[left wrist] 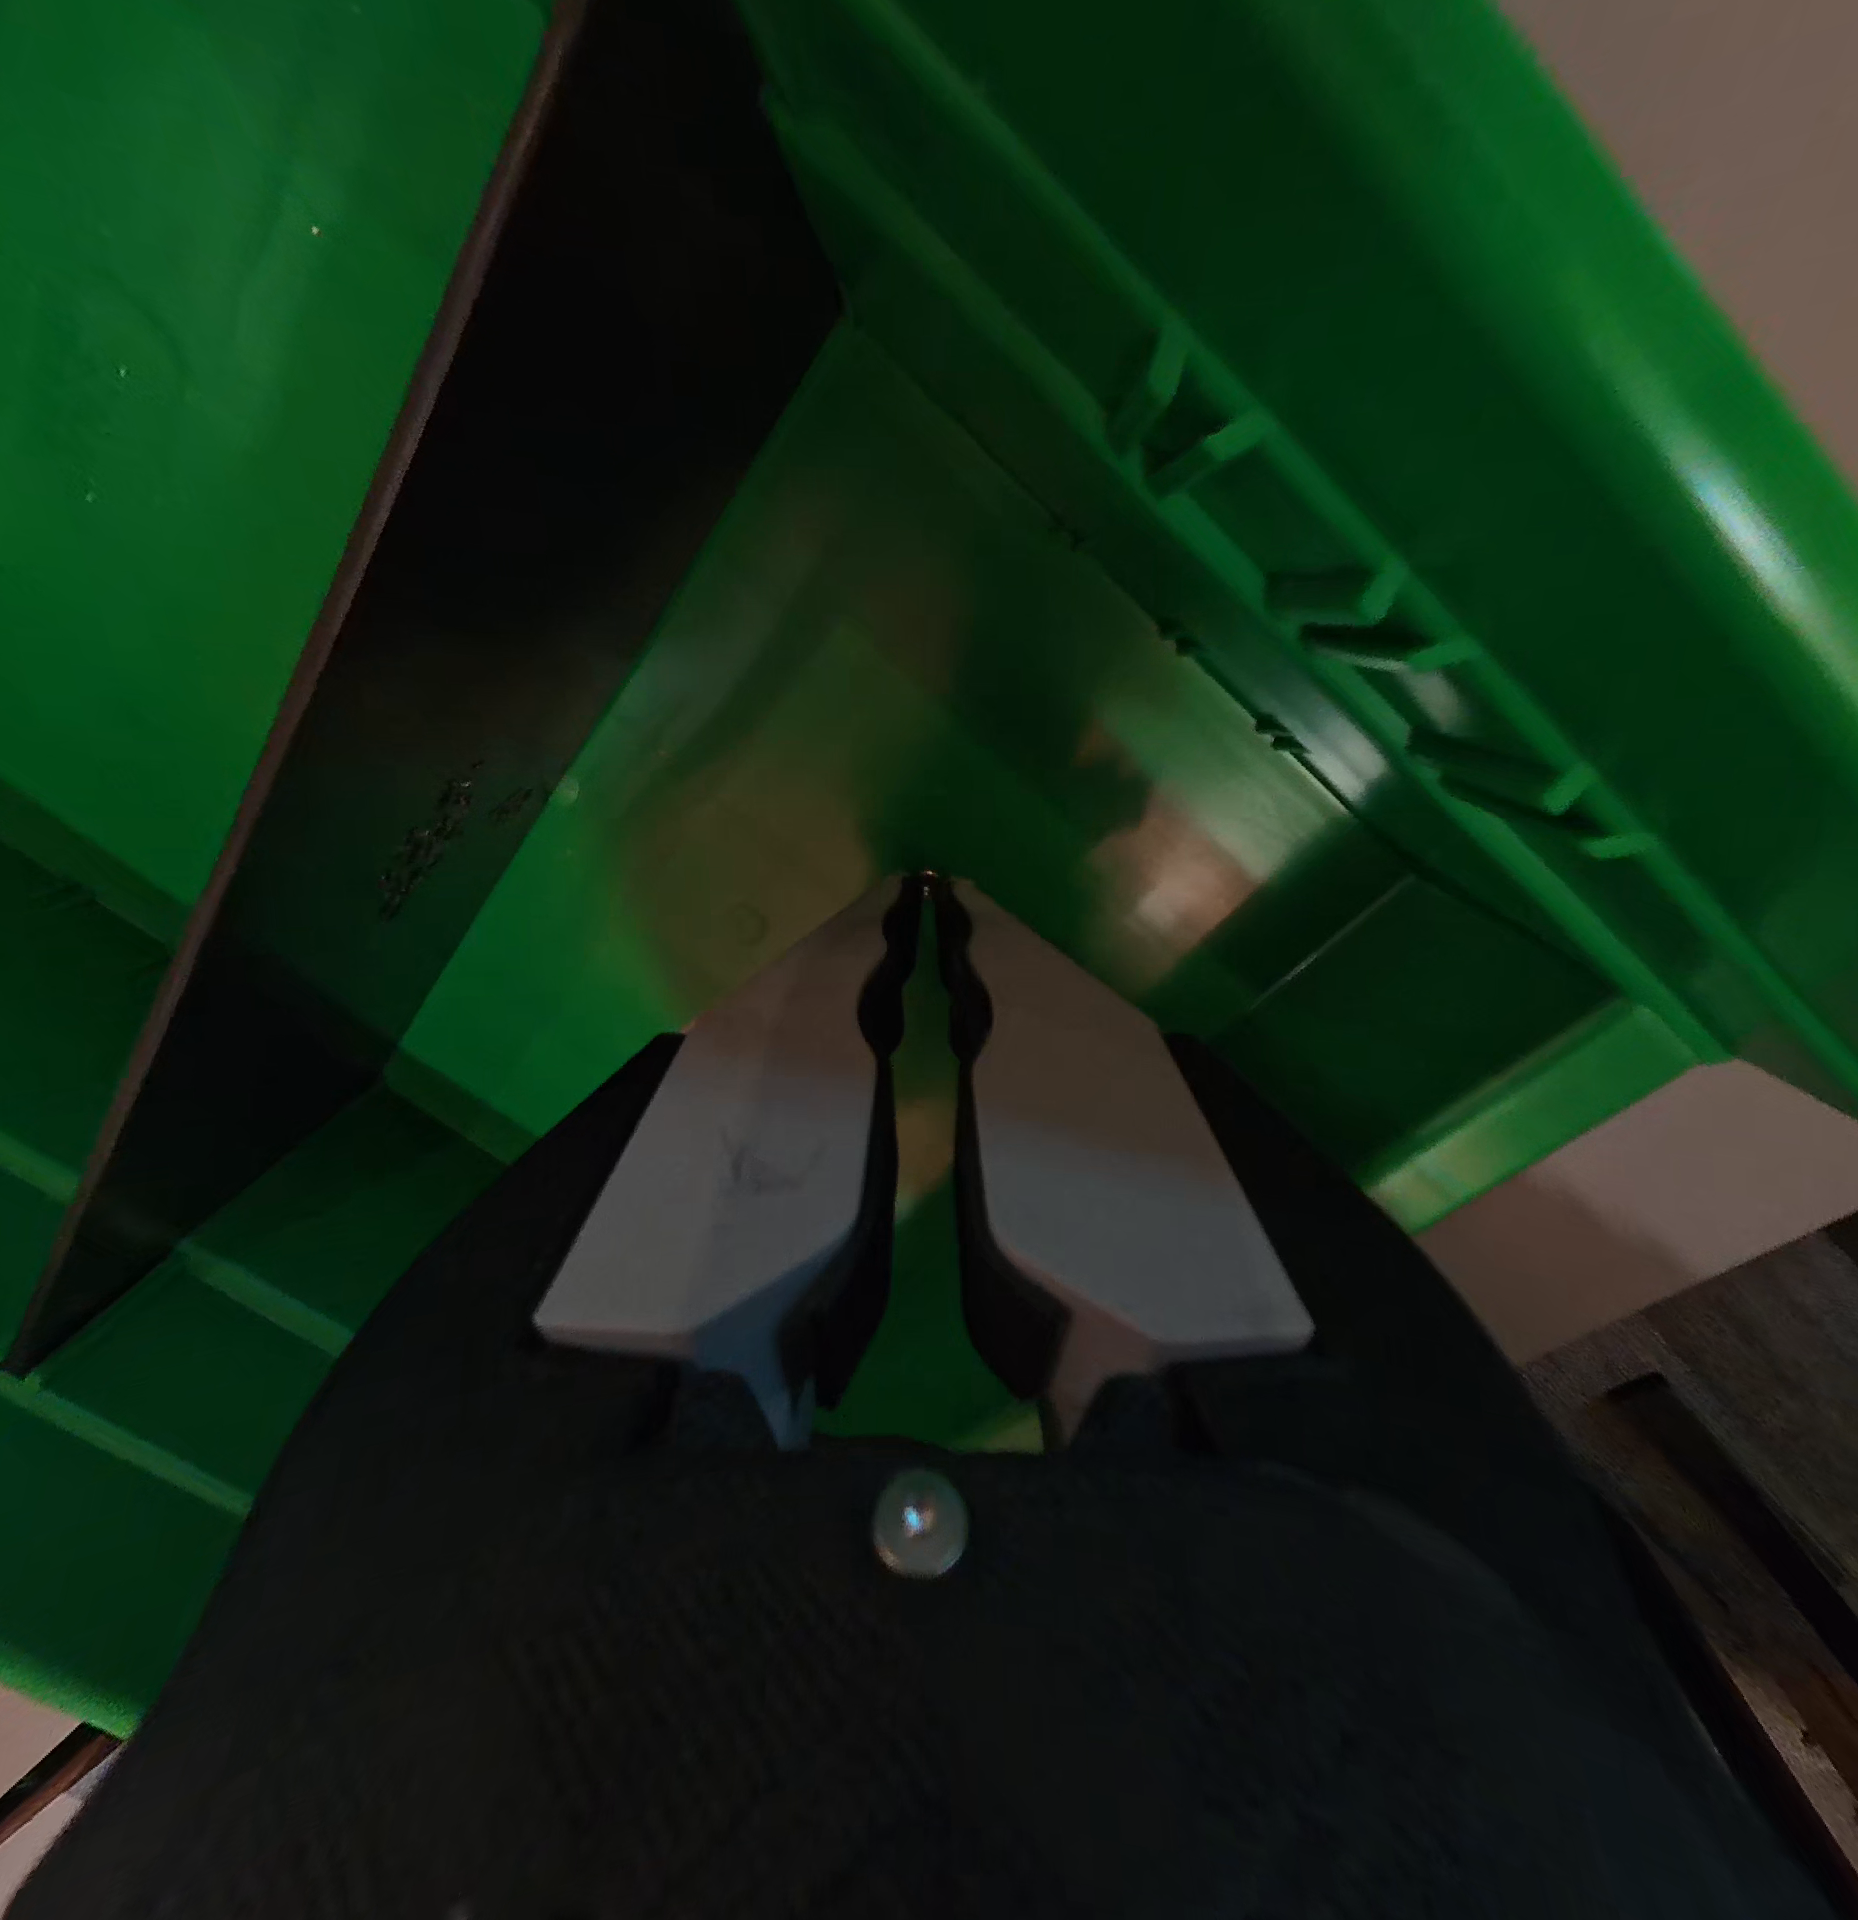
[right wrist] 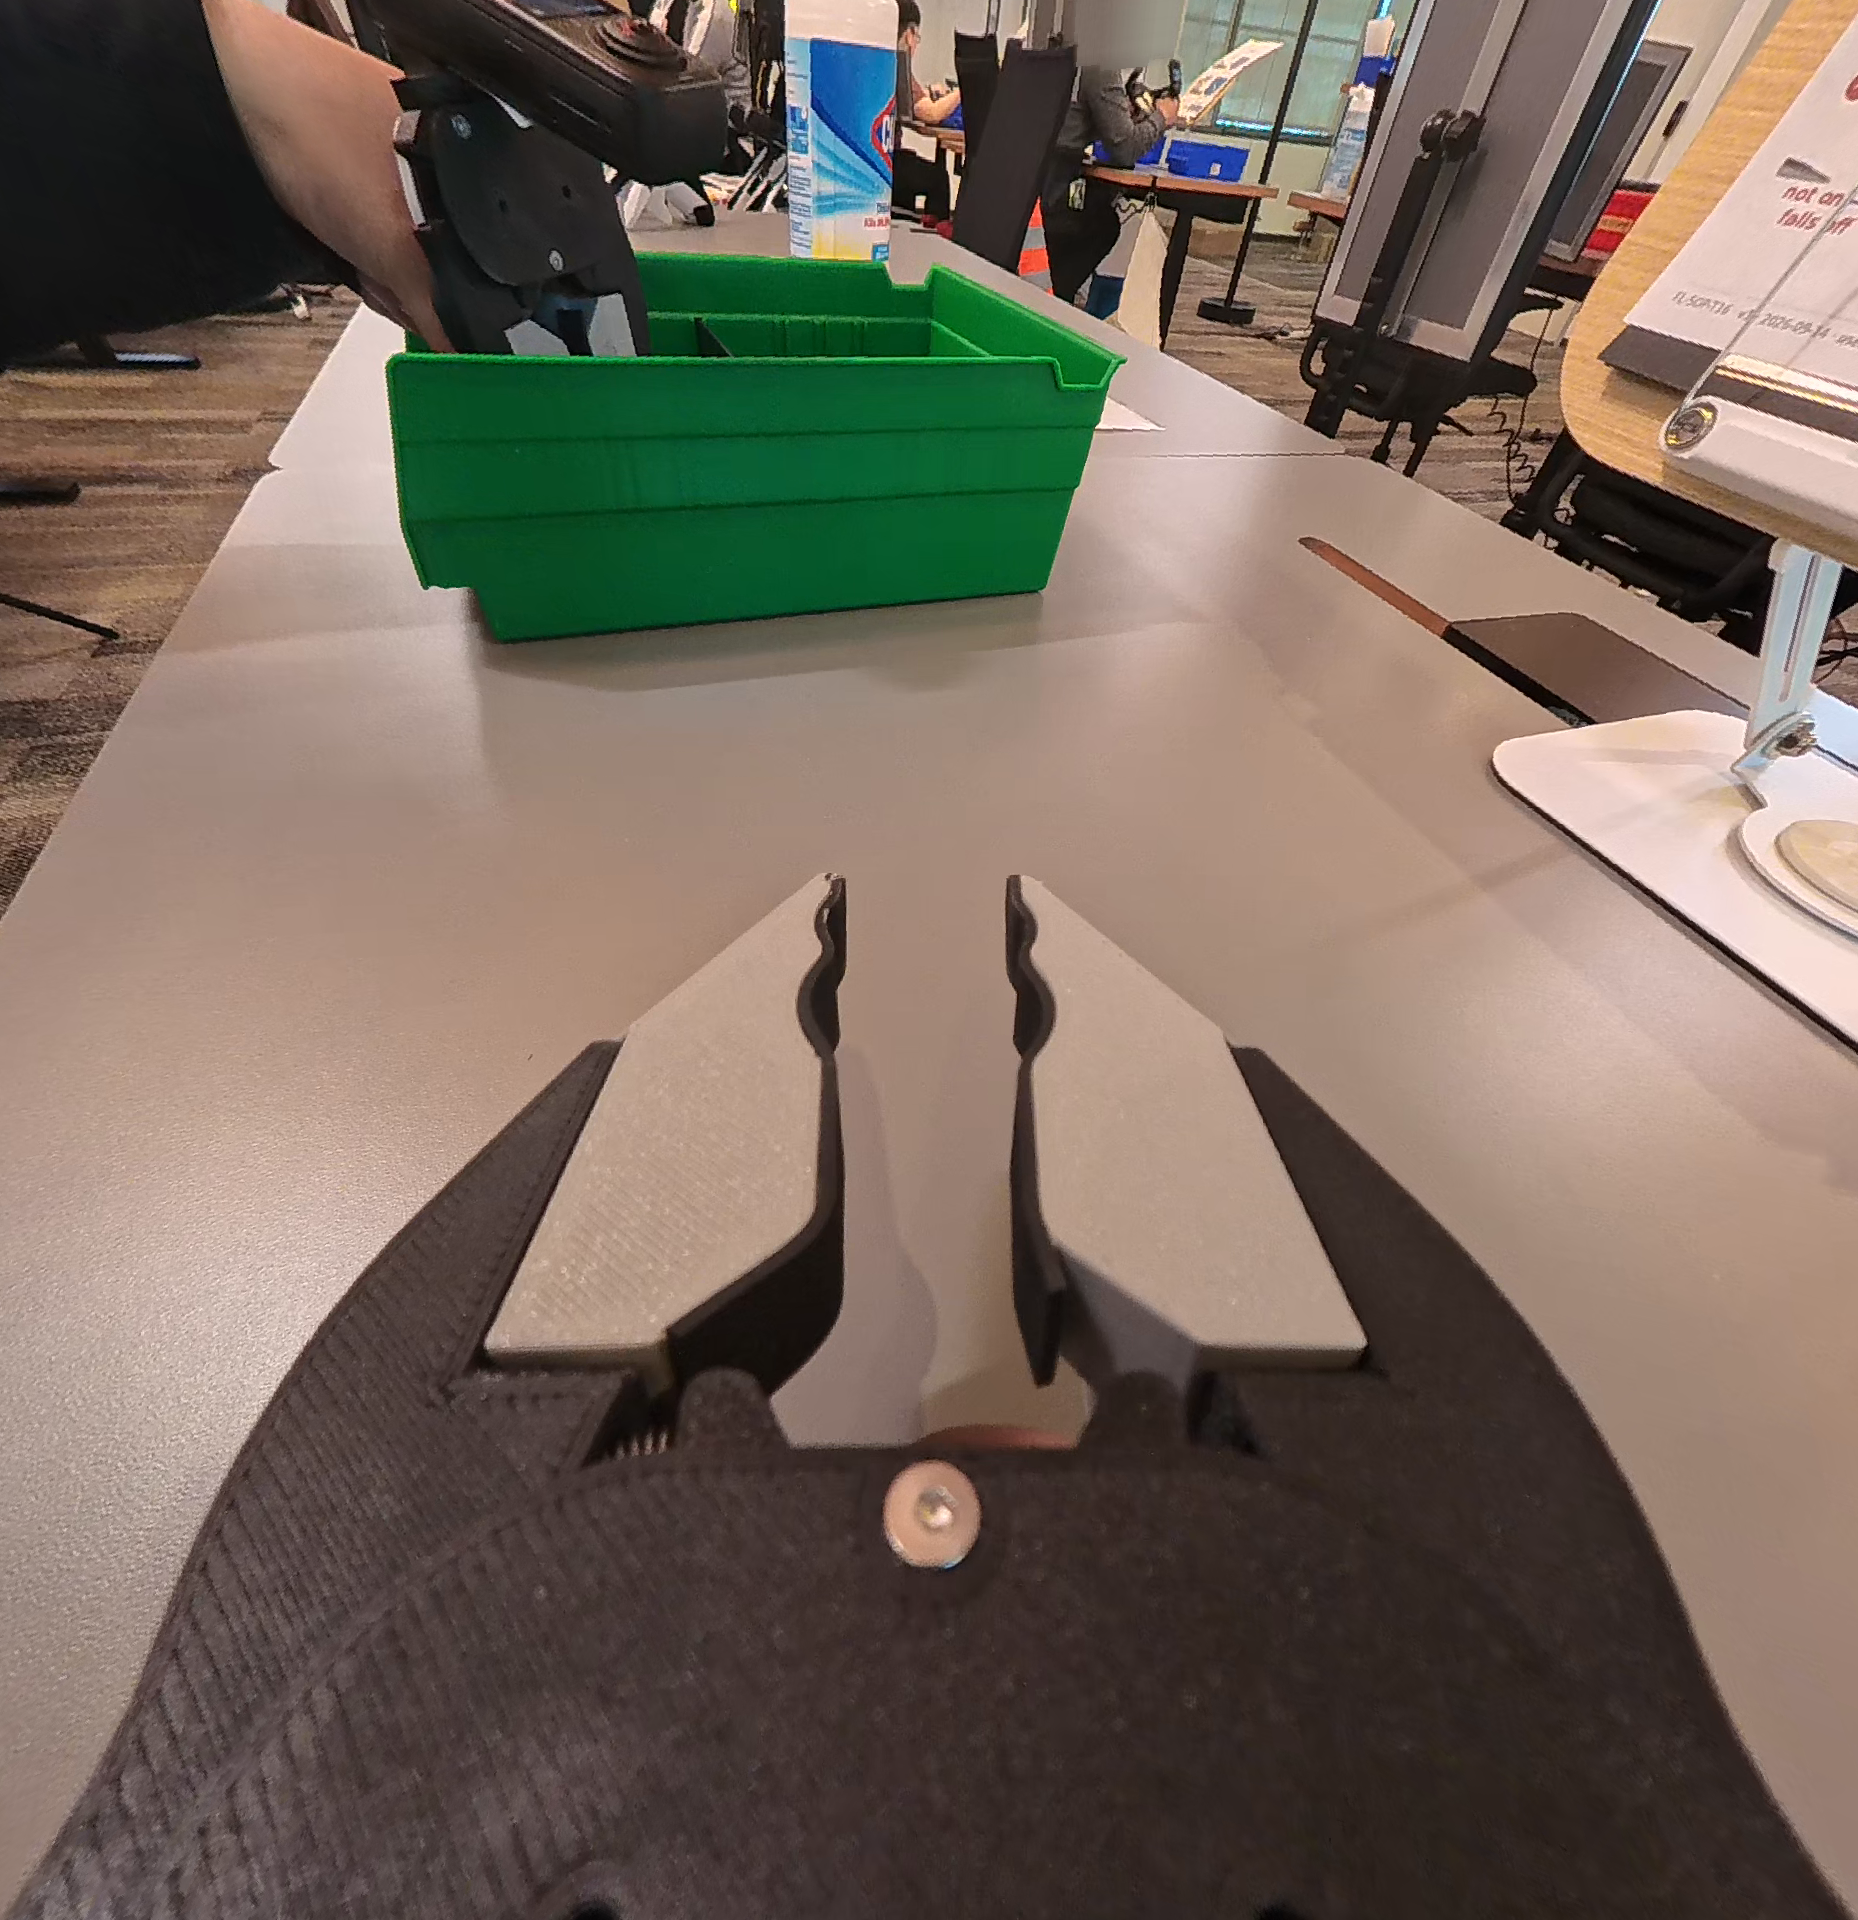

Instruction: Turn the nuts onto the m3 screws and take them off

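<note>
My left gripper (left wrist: 927, 896) reaches down into a green bin (left wrist: 696, 810). Its jaws are closed to a thin slit, and a tiny brassy metal part (left wrist: 927, 879) is pinched at the very tips, right at the bin floor. I cannot tell whether it is a nut or a screw. A black divider (left wrist: 551, 520) stands to its left. In the right wrist view the green bin (right wrist: 738, 499) sits far ahead on the grey table (right wrist: 489, 935), with the left gripper (right wrist: 551, 312) dipped into its left end. My right gripper (right wrist: 926, 894) is open and empty, low over the table, well short of the bin.
A person's arm (right wrist: 177, 156) holds the left gripper. A wipes canister (right wrist: 840, 125) stands behind the bin. A white stand base (right wrist: 1673, 831) with a sign holder is at the right, and a dark plate (right wrist: 1548, 655) lies near the table's right edge. Tip to tip, the grippers are about 35 centimetres apart.
</note>
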